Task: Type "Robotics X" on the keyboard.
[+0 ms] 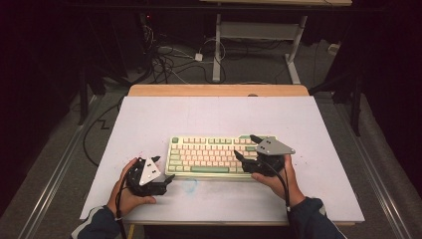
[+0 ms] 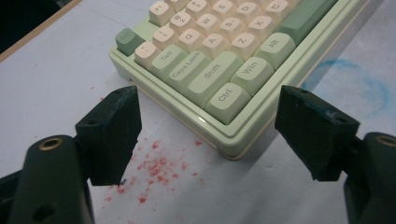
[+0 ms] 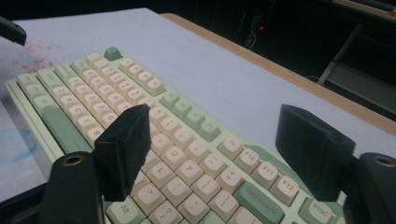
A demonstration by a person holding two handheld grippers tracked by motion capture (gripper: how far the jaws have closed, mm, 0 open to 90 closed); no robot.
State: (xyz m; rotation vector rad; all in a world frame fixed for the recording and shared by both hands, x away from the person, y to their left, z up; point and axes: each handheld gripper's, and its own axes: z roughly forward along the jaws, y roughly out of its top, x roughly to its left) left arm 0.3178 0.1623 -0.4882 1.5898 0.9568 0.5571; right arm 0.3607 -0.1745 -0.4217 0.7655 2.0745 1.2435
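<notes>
Keyboard runs off the left gripper view's top edge; right hand covers its right end.
</notes>
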